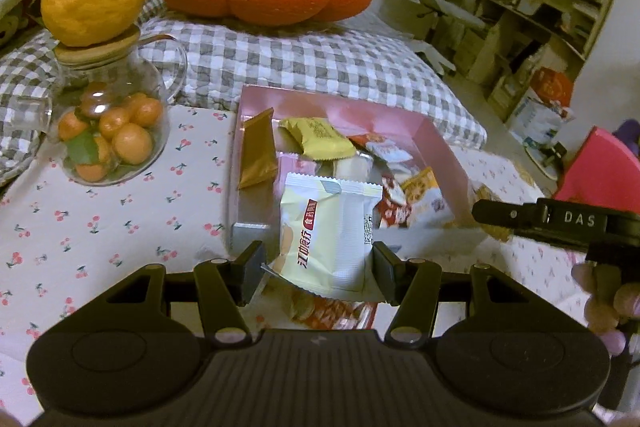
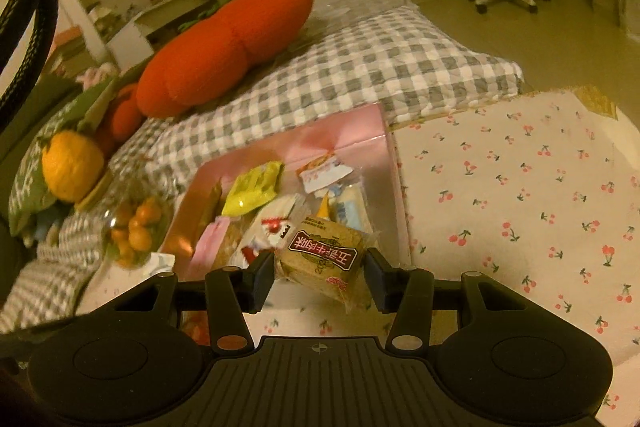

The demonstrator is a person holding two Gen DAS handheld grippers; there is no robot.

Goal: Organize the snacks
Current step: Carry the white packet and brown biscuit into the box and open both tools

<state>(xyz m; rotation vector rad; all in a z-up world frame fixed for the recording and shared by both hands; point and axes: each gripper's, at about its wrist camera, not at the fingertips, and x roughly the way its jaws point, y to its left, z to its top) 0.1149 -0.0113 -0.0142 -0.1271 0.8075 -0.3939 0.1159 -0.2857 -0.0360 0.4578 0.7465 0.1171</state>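
The pale yellow snack packet sits pinched between the pads of the left gripper, held by its two side edges just short of the pink box. It looks light and puffed with air, the film slick and crinkly, so a grip on the flat sealed edges seems safer than a squeeze on the belly, which would likely crush whatever is inside. The right gripper is closed on a brown wrapped cake, taken across its width; that one looks soft and crumbly, and its clear wrapper could slide under the pads.

Ahead of both grippers the box is already part full of loose packets, lying every which way. Its near wall stands just beyond the left gripper's fingertips, and I'd judge each snack has to be lifted over that rim. The right gripper's finger reaches in from the right of the left gripper, near the box corner, so the two could knock together. Left of the box a glass jar of small oranges stands close; the cherry-print table to the right lies open.
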